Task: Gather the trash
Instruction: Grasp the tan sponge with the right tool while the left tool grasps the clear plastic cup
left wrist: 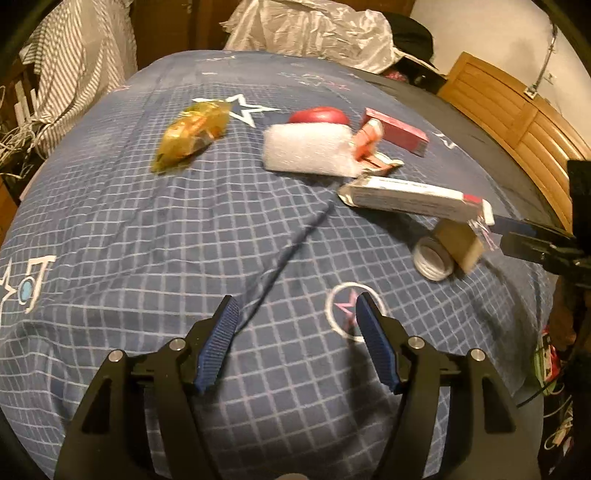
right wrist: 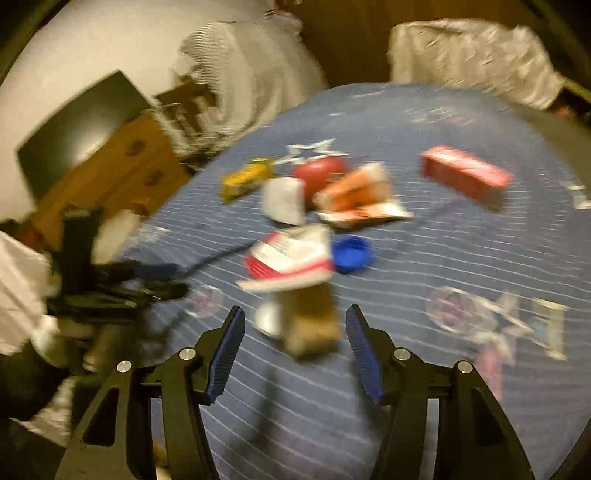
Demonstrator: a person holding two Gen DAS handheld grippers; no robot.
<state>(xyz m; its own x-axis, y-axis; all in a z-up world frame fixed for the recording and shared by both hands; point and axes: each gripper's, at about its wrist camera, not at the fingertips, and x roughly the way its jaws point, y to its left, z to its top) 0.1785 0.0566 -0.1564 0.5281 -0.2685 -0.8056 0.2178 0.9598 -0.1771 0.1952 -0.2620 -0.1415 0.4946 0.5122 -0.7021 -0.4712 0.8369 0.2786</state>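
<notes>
Trash lies on a blue checked bedsheet (left wrist: 147, 229). My left gripper (left wrist: 297, 299) hangs open over bare sheet with nothing between its fingers. Ahead of it are a yellow wrapper (left wrist: 192, 136), a white foam piece (left wrist: 306, 149), a red round thing (left wrist: 318, 115), an orange carton (left wrist: 367, 142), a red box (left wrist: 397, 134) and a long white box (left wrist: 413, 199). A brown box (left wrist: 458, 245) with a white cap (left wrist: 432, 264) lies at the right. In the blurred right wrist view my right gripper (right wrist: 295, 309) is open, the brown box (right wrist: 312, 325) just ahead between its tips, untouched. A blue cap (right wrist: 351, 254) lies beyond.
A crumpled white plastic bag (left wrist: 314, 33) sits at the far end of the bed. Striped cloth (left wrist: 74, 66) and cables hang at the left. A wooden bed frame (left wrist: 517, 110) runs along the right. A wooden chest of drawers (right wrist: 122, 173) stands left of the bed.
</notes>
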